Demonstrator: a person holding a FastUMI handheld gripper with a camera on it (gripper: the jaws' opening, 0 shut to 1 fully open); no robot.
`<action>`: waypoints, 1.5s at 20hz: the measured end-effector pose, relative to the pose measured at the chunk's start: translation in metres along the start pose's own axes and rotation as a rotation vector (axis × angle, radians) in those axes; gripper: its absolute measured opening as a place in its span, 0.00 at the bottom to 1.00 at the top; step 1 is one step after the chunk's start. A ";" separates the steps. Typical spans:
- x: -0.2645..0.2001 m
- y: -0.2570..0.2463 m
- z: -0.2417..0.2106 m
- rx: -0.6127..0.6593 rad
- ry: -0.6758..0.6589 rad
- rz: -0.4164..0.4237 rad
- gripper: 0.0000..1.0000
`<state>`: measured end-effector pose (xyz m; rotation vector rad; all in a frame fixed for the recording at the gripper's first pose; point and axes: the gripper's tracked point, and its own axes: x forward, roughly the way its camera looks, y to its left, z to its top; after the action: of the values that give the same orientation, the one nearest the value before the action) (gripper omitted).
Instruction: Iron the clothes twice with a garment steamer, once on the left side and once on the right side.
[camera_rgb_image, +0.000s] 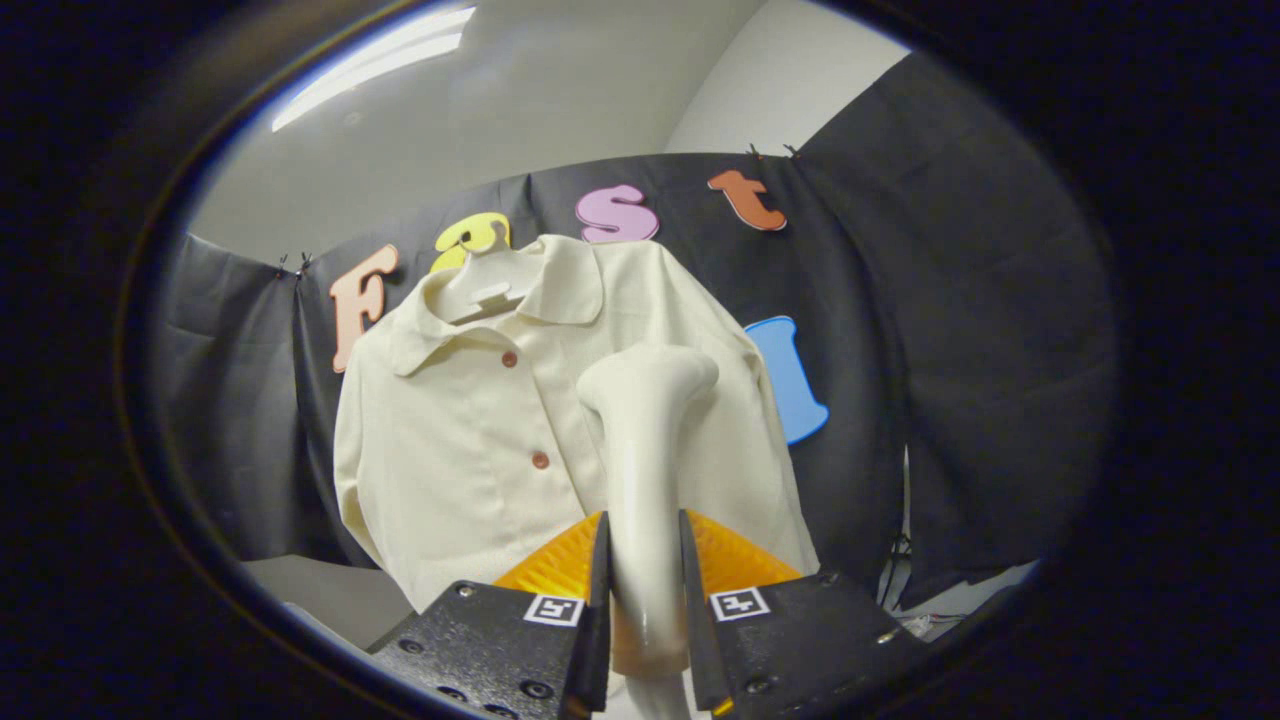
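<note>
A cream button-up shirt hangs on a white hanger against the booth's black cloth wall. My gripper is shut on the handle of a cream garment steamer, both fingers pressing its sides. The steamer stands upright between the fingers. Its head rises in front of the shirt's right half, level with the chest. Whether the head touches the fabric is unclear. The steamer hides part of the shirt's right front.
Black cloth closes the back and right of the booth. A pale surface lies below the shirt's left sleeve. Some cables hang low on the right. White wall and a ceiling light are above.
</note>
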<state>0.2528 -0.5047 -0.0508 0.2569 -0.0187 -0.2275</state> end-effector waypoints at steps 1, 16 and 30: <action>-0.002 -0.002 -0.006 0.008 0.004 0.000 0.32; -0.042 -0.049 -0.118 0.091 0.147 -0.032 0.32; -0.070 -0.074 -0.193 0.196 0.222 -0.062 0.32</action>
<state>0.1774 -0.5109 -0.2552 0.4776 0.1880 -0.2577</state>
